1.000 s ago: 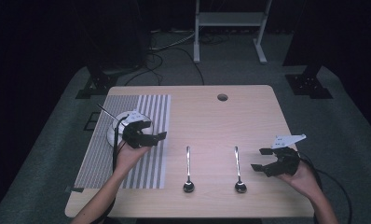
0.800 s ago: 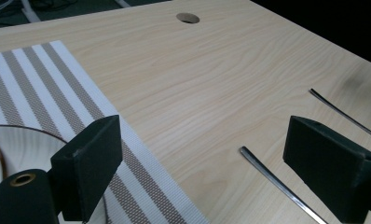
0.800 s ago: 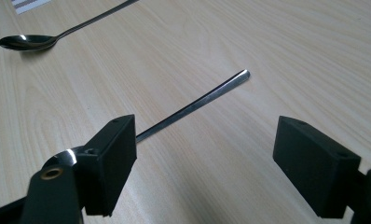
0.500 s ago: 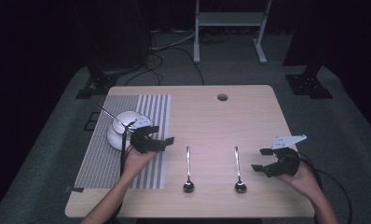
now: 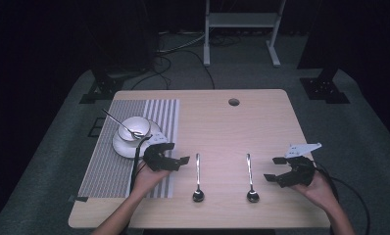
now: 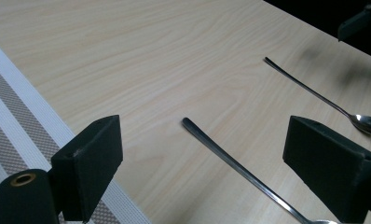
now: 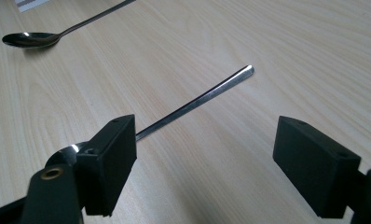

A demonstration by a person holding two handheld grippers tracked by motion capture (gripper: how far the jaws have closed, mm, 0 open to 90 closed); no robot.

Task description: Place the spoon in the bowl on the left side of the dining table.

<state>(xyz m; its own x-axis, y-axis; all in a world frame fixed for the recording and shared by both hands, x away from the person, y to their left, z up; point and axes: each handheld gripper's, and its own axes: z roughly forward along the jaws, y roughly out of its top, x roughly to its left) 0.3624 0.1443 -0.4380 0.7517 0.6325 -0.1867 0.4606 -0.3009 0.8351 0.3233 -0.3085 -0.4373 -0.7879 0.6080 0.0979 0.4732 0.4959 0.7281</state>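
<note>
Both your left gripper and right gripper are released, empty. The 2 spoons near the table's front edge look thin, stiff, slippery: pinch mid-handle.

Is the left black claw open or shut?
Open. The left black gripper has its jaws wide apart, with the nearer shiny metal spoon lying untouched between them.

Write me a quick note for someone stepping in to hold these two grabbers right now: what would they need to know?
Left gripper: jaws open, holding nothing, at the striped placemat's edge, aimed at the left spoon.
Right gripper: jaws open, holding nothing, aimed at the right spoon.
Both spoons lie flat on the table, apart, bowls toward the person.
Done: one spoon already rests in the white bowl on its saucer.
Left, probably: pick up the two table spoons.
</note>
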